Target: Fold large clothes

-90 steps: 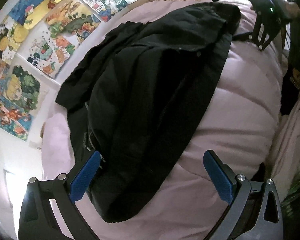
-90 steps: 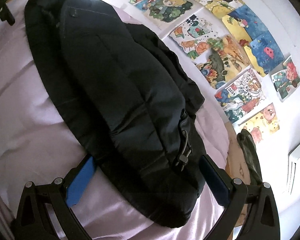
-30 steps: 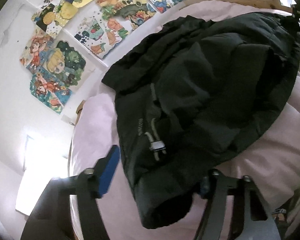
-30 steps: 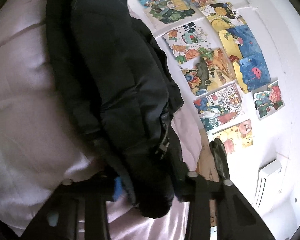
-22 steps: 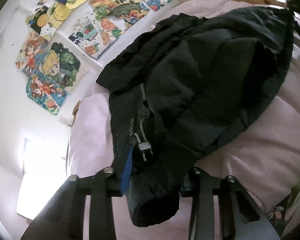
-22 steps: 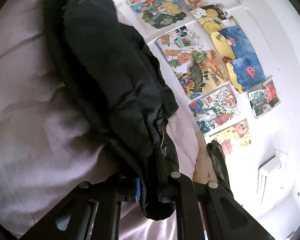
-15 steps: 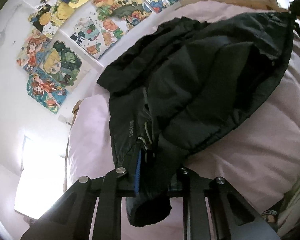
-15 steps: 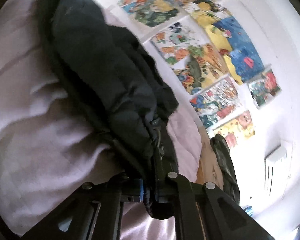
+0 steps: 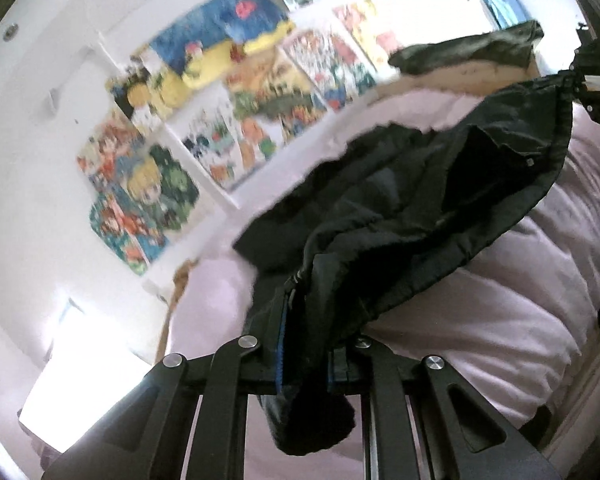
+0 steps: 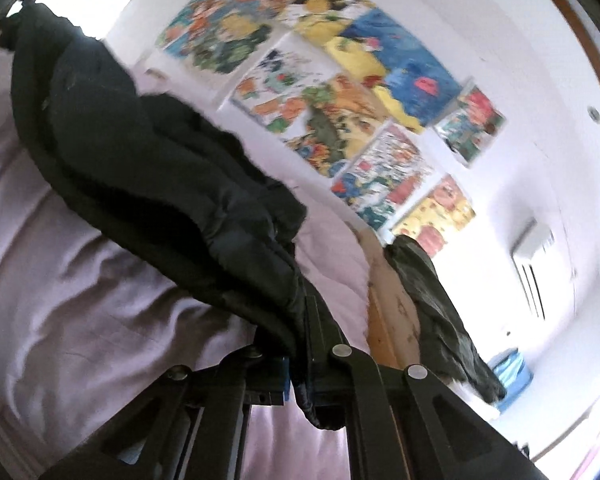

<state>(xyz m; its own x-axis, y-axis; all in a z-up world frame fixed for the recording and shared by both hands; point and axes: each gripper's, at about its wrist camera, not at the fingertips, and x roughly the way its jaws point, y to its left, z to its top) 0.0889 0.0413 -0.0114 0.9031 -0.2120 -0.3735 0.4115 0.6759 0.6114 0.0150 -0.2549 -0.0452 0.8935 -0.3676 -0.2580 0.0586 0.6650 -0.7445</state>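
Both tools now clamped on the black puffer jacket [image 9: 420, 208]: left tool [image 9: 304, 364], right tool [image 10: 296, 376]. I've lifted its near edge off the bed [image 9: 500, 312]; fold-over can start.

My left gripper [image 9: 304, 364] and right gripper [image 10: 298, 376] each clamp one end of the jacket [image 9: 420, 208], which spans between them above the duvet [image 9: 500, 300]; its far side lies near the duvet's edge below the posters [image 9: 228, 120] on the wall
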